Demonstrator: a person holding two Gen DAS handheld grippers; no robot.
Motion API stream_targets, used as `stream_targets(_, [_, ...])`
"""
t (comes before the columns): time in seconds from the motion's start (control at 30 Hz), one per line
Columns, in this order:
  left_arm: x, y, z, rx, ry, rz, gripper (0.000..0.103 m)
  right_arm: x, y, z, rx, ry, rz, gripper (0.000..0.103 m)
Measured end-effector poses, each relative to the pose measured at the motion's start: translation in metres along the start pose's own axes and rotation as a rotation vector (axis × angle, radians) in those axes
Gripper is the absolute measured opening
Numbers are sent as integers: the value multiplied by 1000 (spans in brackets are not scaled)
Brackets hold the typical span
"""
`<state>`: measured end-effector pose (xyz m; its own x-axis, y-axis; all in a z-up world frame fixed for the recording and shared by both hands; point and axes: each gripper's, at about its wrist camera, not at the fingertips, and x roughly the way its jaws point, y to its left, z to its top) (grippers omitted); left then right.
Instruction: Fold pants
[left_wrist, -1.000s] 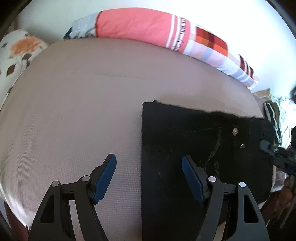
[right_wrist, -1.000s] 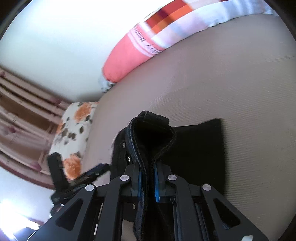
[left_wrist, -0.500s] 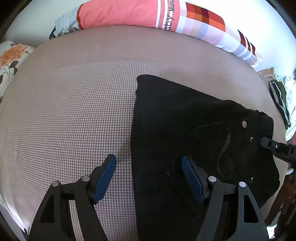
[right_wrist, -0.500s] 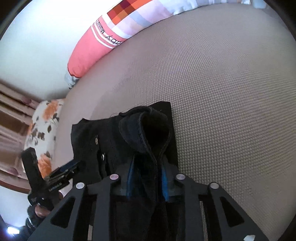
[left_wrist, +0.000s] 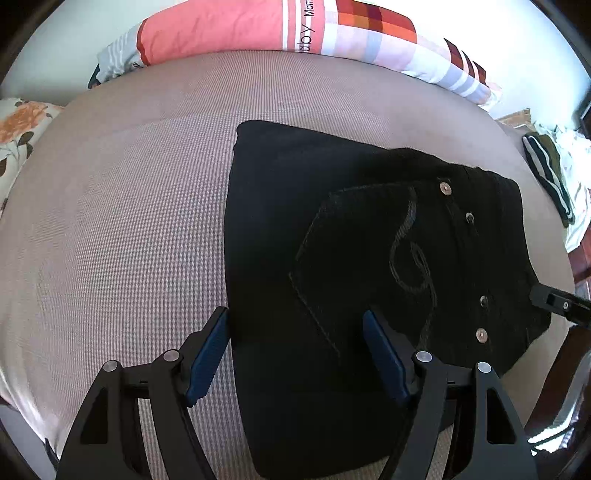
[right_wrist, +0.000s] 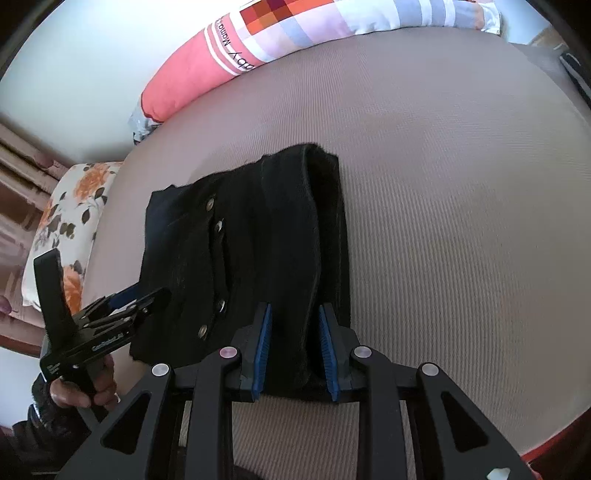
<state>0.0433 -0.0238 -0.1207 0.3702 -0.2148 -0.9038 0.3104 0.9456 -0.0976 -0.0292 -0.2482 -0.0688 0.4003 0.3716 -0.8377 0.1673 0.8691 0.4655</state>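
Observation:
Black pants (left_wrist: 332, 266) lie folded flat on the beige bed, back pocket with swirl stitching and metal rivets facing up. They also show in the right wrist view (right_wrist: 240, 251). My left gripper (left_wrist: 295, 354) is open and empty, hovering over the pants' near edge, one finger over the bed and one over the cloth. My right gripper (right_wrist: 293, 347) is partly open, its blue pads on either side of the thick waistband fold at the pants' near end, not squeezing it. The left gripper (right_wrist: 122, 310) shows in the right wrist view, held by a hand.
A long pink, white and checked bolster pillow (left_wrist: 295, 33) lies along the bed's far edge by the wall. A floral pillow (right_wrist: 62, 236) sits at one side. A pile of clothes (left_wrist: 554, 173) lies off the bed's other end. The bed edge (right_wrist: 554, 435) is near.
My right gripper has lowered the raised waistband fold onto the bed and opened its pads off it. The pants now lie flat. My left gripper has moved in closer over the pants.

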Motion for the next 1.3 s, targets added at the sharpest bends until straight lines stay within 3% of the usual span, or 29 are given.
stream_targets(0.4, [-9, -4, -19, -1, -17, -6, 74, -1, 3, -13, 8, -1, 14, 24])
stream_targets(0.43, [-9, -4, -20, -4, -15, -8, 74, -2, 4, -13, 5, -5, 15, 22])
stream_targets(0.47, [-9, -3, -22, -7, -15, -10, 74, -3, 6, -14, -12, -12, 2, 13])
stream_targets(0.6, [-9, -3, -23, -13, -12, -19, 74, -10, 7, -18, -14, -20, -12, 10])
stream_targets(0.87, [-10, -10, -24, 16, -12, -18, 74, -21, 14, -31, -33, -33, -69, 9])
stream_targets(1.3, [5, -15, -18, 0, 12, -19, 75, -4, -4, -25, 13, 18, -50, 14])
